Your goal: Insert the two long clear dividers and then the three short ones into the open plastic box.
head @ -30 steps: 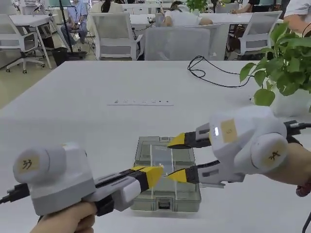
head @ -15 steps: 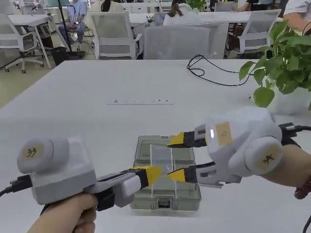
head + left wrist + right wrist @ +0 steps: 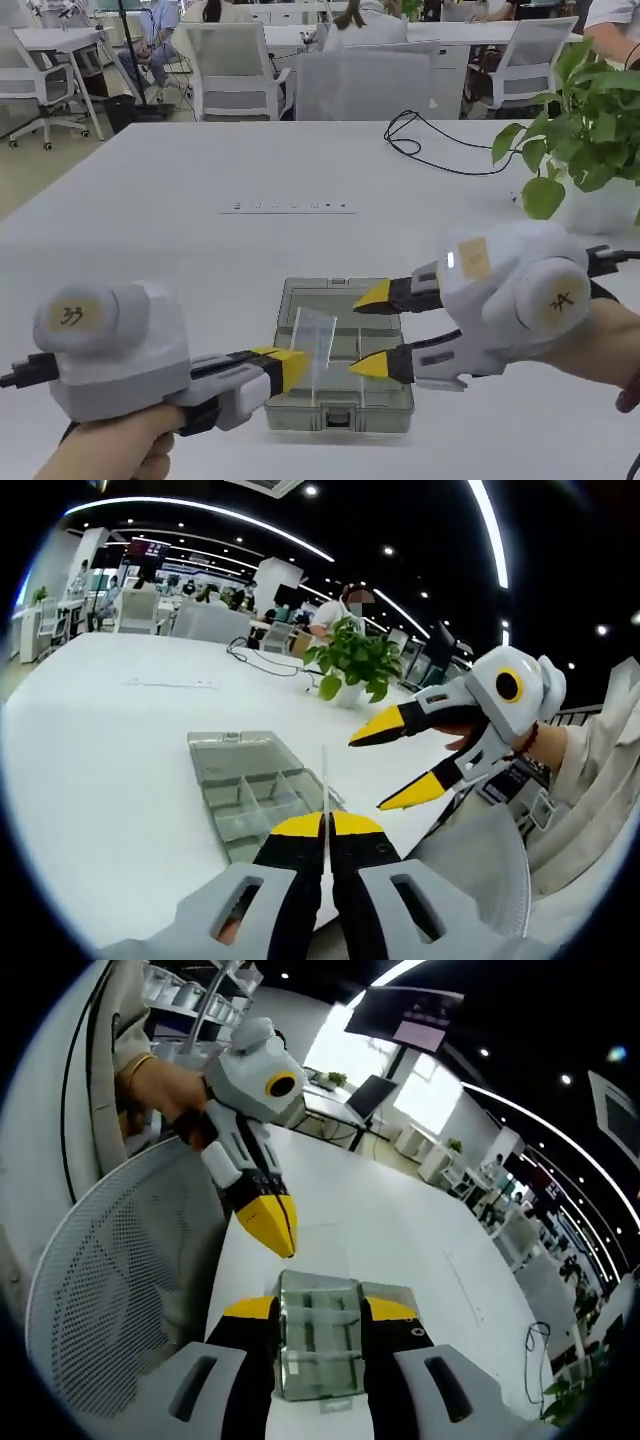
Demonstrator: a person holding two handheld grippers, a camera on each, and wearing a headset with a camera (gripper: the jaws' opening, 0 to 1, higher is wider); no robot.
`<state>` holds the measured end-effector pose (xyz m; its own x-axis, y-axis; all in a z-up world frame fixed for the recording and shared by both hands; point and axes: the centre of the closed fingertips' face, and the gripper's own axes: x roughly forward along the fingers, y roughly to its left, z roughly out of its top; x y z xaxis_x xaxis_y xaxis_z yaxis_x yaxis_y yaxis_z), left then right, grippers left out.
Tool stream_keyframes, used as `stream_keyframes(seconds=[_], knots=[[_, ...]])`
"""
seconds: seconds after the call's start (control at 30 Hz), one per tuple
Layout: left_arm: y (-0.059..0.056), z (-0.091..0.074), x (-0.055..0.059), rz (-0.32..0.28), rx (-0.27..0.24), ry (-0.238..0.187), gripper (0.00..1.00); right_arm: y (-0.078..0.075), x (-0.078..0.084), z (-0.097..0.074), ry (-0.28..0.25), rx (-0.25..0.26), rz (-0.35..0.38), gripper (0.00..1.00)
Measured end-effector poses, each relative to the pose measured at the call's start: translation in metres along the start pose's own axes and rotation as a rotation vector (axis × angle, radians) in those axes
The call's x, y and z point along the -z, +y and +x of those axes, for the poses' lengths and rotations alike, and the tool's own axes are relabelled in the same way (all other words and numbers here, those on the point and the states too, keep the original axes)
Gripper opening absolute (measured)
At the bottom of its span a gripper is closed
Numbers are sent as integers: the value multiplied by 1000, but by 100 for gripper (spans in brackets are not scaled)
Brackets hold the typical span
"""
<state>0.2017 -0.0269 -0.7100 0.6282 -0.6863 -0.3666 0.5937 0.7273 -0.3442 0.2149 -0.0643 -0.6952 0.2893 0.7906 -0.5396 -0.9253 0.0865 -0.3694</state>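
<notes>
Finds the clear divider (image 3: 314,340) pinched upright in the clenched left gripper (image 3: 285,364), poised over the open plastic box (image 3: 384,402) near the table's (image 3: 200,250) near edge, apparently for lining up with a slot; finds the right gripper (image 3: 354,338) released, jaws spread just beside the divider, not touching, likely to steady it.

A wide white counter (image 3: 150,230) carries everything. Near its front edge lies a clear grey-green box (image 3: 385,412), opened flat with its compartments facing up. Farther back, about mid-counter, lies a thin pale strip (image 3: 288,209). A black cable (image 3: 402,152) loops across the far right part. A white pot (image 3: 600,215) with a leafy plant stands at the right edge.
</notes>
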Motion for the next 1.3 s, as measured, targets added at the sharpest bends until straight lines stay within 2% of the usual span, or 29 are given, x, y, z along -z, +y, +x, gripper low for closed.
stream_keyframes(seconds=[0.1,0.13,0.2,0.27,0.4,0.47,0.5,0.57,0.6,0.77,0.87,0.9,1.1,1.3], knots=[[-1,0,6,71,11,34,0,2,-4,-1,-32,-31,55,34],[-2,0,6,81,16,32,0,3,-7,-1,-46,-49,72,34],[-6,0,7,115,37,43,0,7,-13,-2,-81,-84,121,33],[-9,0,9,170,58,61,0,8,-18,-3,-106,-106,140,33],[-20,1,10,256,130,65,0,11,-21,-5,-112,-145,139,33],[-28,0,10,258,168,58,0,17,-23,-6,-123,-192,165,33],[-32,0,10,289,193,60,0,19,-23,-6,-126,-203,169,32],[-34,0,12,335,203,74,0,23,-24,-7,-133,-231,169,31],[-38,-1,15,368,225,88,0,25,-24,-7,-133,-243,171,30],[-45,0,20,427,264,97,0,36,-23,-9,-134,-317,173,26],[-46,1,26,497,279,124,0,45,-22,-11,-132,-370,181,21],[-48,1,29,508,292,136,0,46,-21,-11,-133,-375,177,20],[-52,1,31,535,317,126,0,55,-15,-11,-113,-419,159,16],[-53,2,31,563,332,122,0,59,-12,-10,-109,-436,157,11]])
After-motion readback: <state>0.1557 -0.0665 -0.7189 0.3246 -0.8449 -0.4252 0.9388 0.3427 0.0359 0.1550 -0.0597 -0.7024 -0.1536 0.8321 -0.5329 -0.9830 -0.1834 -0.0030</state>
